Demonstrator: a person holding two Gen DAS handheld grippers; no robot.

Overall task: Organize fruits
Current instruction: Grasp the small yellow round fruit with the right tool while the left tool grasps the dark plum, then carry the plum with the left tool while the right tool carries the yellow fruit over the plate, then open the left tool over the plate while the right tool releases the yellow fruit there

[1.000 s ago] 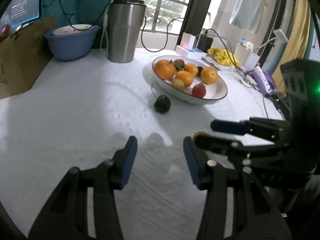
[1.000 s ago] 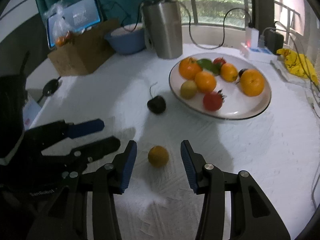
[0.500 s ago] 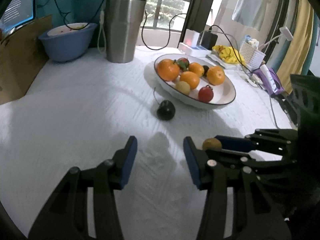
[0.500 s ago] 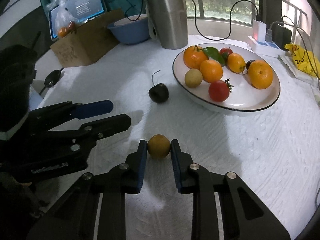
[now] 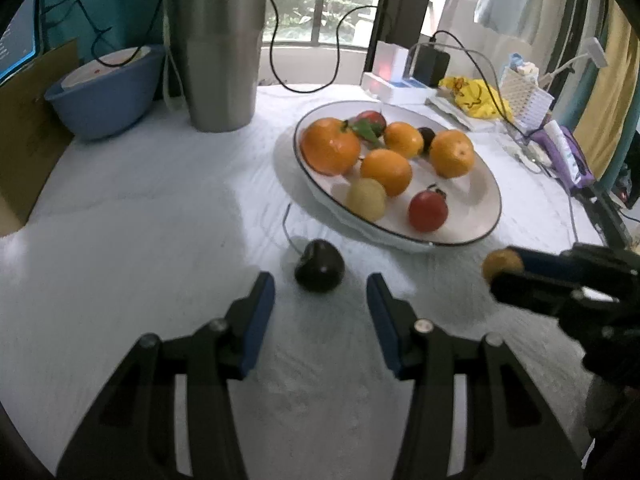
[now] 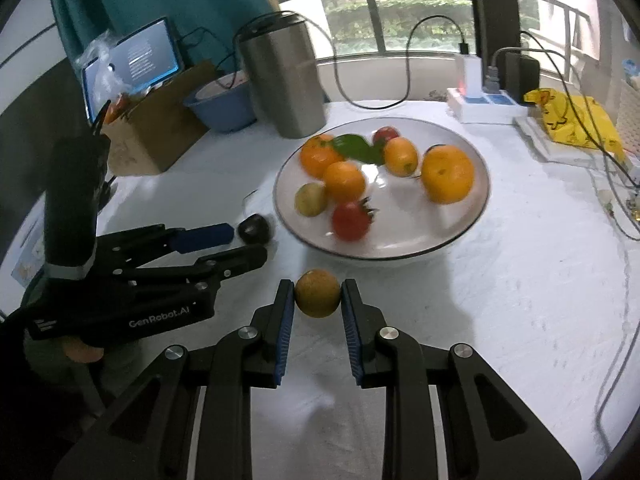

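Right gripper (image 6: 317, 300) held a small orange (image 6: 317, 293)
Its fingers clamped the fruit near the plate (image 6: 460, 236); the left gripper (image 5: 320, 300) stood open before a dark plum (image 5: 319, 266).

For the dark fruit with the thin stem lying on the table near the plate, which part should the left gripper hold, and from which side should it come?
Grip the dark fruit across its round body, not the thin stem, which curls up toward the plate. The open left gripper already faces it with its fingers either side, so I would come straight forward and low from the near side. The plate rim leaves little room behind.
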